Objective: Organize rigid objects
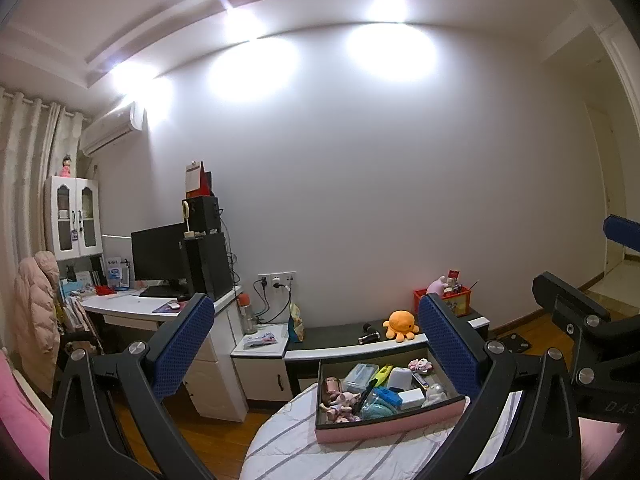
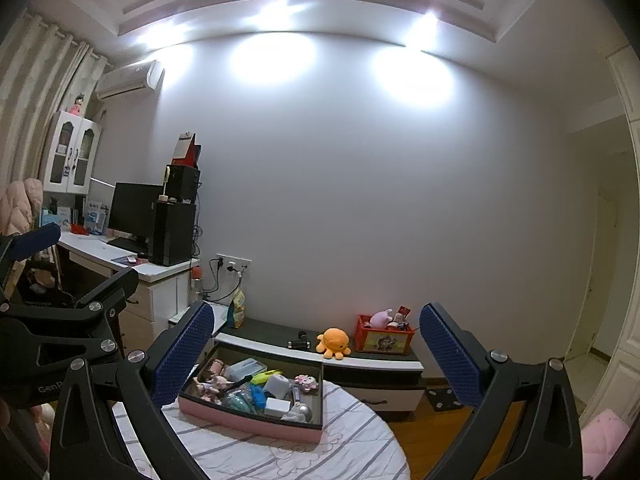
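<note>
Both hand-held grippers are held up high & level, pointing across the room rather than down at the work, so neither is near anything. Left gripper (image 1: 316, 334): blue-padded fingers spread wide, nothing between them. Right gripper (image 2: 316, 344): same, jaws wide apart & empty. The task's things sit in a shallow pink-sided rectangular box w/ dark inner walls (image 1: 384, 426), which rests on a round table under a white cloth w/ grey stripes (image 1: 320, 456), towards the table's far edge, closest to the low cabinet. Inside it's a jumble: small pink doll figure (image 1: 340, 400) at the left end, clear blue-tinted plastic case (image 1: 360, 374) at the back, yellow-green pen-like stick (image 1: 382, 374), white rounded cup-like piece (image 1: 400, 378), white flat box (image 1: 412, 398) & a silvery figurine (image 1: 434, 394) at the right end. Stuff overlaps, no visible sorting, so the scene fits either a mixed box waiting to be sorted out or loose bits already gathered into 1 container; can't tell which. Orange plush octopus (image 1: 400, 326) & a small black cylinder (image 1: 369, 336) lie on the low black-topped cabinet w/ white edge (image 1: 340, 350) behind, well apart from the box.
</note>
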